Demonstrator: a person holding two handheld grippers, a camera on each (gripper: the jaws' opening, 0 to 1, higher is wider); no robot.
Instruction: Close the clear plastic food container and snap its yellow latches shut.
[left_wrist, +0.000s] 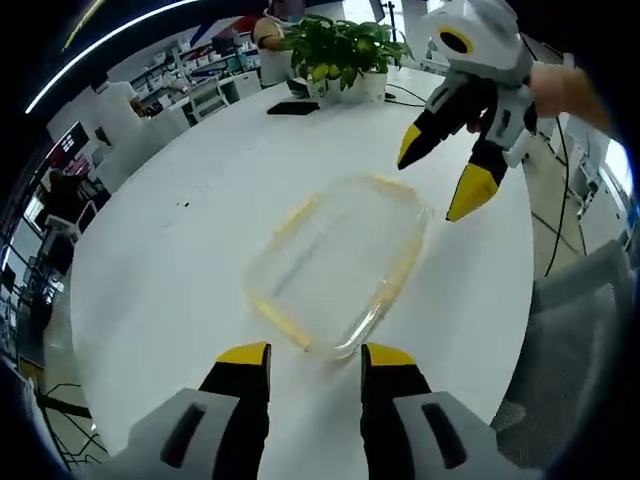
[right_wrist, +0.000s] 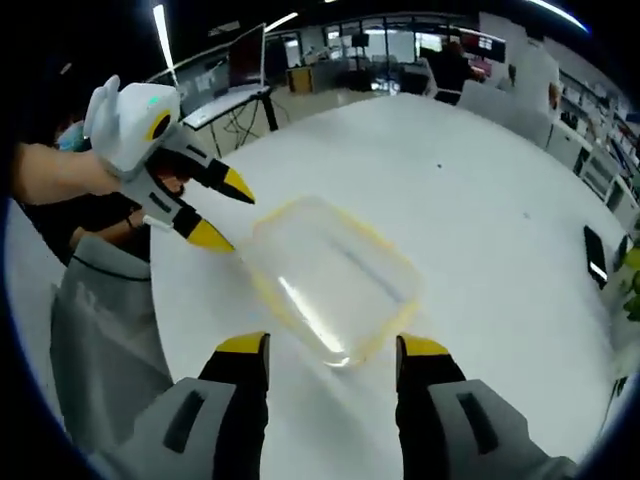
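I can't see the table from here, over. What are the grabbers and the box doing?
Left gripper open, right gripper open, both off the container. Container flat on white table. Latches too blurred to judge. Plant well clear.

Left gripper (left_wrist: 315, 355) gapes; right gripper (right_wrist: 330, 345) likewise (jaws parted, empty).

One clear plastic container (left_wrist: 340, 262) lies on one round white table (left_wrist: 180, 280), near the middle of the left gripper view. Yellow strips show along its edges; I count four, one per side, though they blur.

Two grippers are in view: the left gripper (left_wrist: 315, 352) at 6 o'clock with two yellow-tipped jaws, spread apart, and the right gripper (left_wrist: 440, 178) at 1 o'clock, likewise two jaws, spread apart.

One potted plant (left_wrist: 340, 50) stands at 12 o'clock. One dark phone-like slab (left_wrist: 293, 108) lies beside it. One hand (left_wrist: 570, 90) holds the right gripper.
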